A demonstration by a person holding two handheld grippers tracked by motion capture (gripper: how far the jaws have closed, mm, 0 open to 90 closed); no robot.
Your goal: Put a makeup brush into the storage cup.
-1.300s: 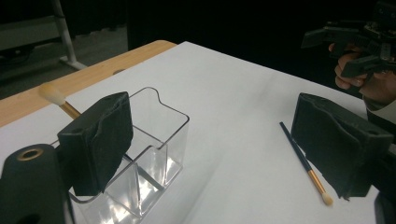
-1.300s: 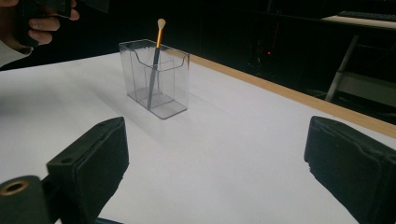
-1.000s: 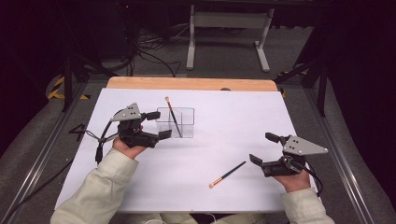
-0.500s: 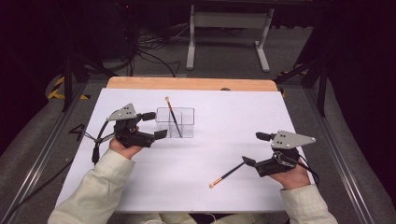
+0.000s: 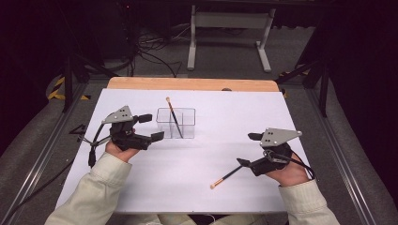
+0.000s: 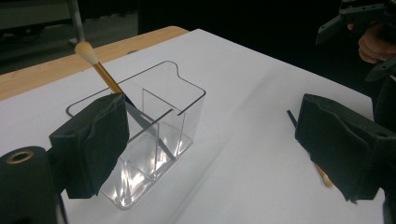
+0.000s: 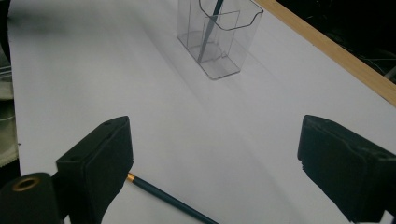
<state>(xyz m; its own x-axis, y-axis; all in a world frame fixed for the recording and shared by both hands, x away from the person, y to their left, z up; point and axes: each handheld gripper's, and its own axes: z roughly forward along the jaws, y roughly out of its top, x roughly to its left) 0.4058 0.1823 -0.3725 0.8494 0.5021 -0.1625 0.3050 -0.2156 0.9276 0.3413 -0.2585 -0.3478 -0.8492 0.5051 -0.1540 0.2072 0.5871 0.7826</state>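
the right gripper (image 5: 245,150) hangs low over the white table (image 5: 300,187) with its jaws wide apart and nothing between them; they have just been closing a little, yet in the right gripper view the pads still stand clear of the loose brush (image 7: 168,198), which lies flat on the sheet just beside the left-hand pad, its gold ferrule peeking out from under it. the risk here is a pinch that lands off the handle: the brush is thin and lies flat, so jaws coming down beside it could nudge it, roll it, or close on the table. a grip near one end could let it swing and droop on the way up. the left gripper (image 5: 149,127) is also wide open and holds nothing, sitting just beside the clear holder (image 5: 187,117), where another brush (image 5: 173,118) already leans in one compartment. that holder looks light, so if the left pads bump it rather than steady it, it could slide or tip, and the leaning brush could block the opening when the loose one is brought over.
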